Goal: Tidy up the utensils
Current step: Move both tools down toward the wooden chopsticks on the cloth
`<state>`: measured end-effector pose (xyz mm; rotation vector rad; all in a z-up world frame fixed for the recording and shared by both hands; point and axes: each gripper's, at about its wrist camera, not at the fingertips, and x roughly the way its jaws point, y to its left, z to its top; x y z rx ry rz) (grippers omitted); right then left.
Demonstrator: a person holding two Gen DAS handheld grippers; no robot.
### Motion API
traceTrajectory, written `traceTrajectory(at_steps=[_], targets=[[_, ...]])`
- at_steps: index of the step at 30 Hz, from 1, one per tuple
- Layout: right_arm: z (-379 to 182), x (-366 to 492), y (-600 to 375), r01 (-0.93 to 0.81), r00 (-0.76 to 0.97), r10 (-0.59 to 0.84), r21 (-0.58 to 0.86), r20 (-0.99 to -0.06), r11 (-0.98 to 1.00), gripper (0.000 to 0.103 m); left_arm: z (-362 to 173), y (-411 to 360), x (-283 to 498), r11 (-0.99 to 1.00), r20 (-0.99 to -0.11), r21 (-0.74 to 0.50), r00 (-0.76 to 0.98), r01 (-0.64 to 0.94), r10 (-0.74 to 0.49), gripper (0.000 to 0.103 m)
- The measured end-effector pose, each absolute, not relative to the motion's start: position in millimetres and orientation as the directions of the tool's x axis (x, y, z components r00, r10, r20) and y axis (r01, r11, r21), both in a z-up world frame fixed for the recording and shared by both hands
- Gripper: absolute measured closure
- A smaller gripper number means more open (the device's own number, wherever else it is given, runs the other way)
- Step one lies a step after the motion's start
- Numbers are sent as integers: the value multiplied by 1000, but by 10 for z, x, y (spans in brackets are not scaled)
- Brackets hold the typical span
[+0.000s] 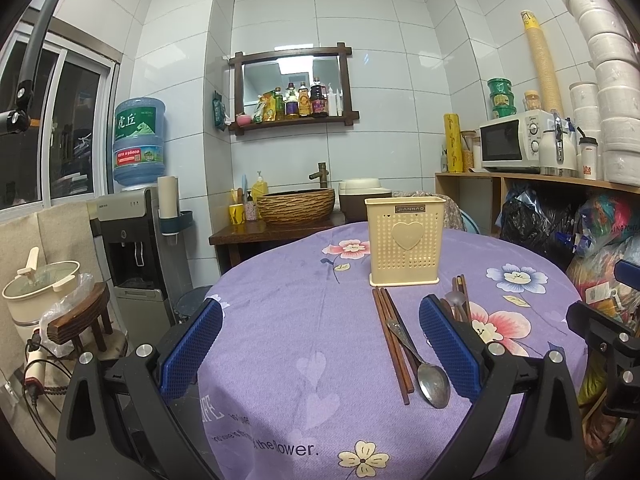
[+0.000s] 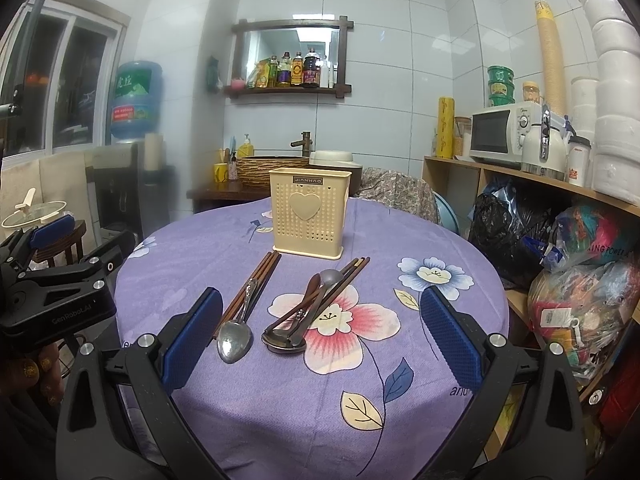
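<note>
Both tongs spread wide, holding nothing, low over round purple floral-cloth worktop (image 2: 192, 264).

Left tongs (image 1: 320, 344) and right tongs (image 2: 320, 336) level, aimed at cream perforated plastic utensil holder (image 2: 309, 212), upright mid-worktop. Brown wooden chopsticks with steel spoon (image 2: 236, 336) lie before it; mixed spoon-chopstick pile (image 2: 308, 312) just right. Bare cloth near front edge.

A home kitchen; microwave (image 1: 516, 142) on a shelf; basin sink (image 1: 296, 206); water dispenser (image 1: 132, 240); tiled walls
</note>
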<state>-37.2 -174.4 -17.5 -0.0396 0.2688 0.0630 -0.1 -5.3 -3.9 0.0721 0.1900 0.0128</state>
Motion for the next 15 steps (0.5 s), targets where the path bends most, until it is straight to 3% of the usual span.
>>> traceTrajectory(at_steps=[5,15], targets=[[-192,-262,-1754,-56,953,39,-45,-302,997,5,-115,52,101,998,-246,63,969,8,8,5],[-363,499,-2048,-14,869,-1,-28,-495,1000,5,-271,197,868,989,-509,19,853,146,-116,5]])
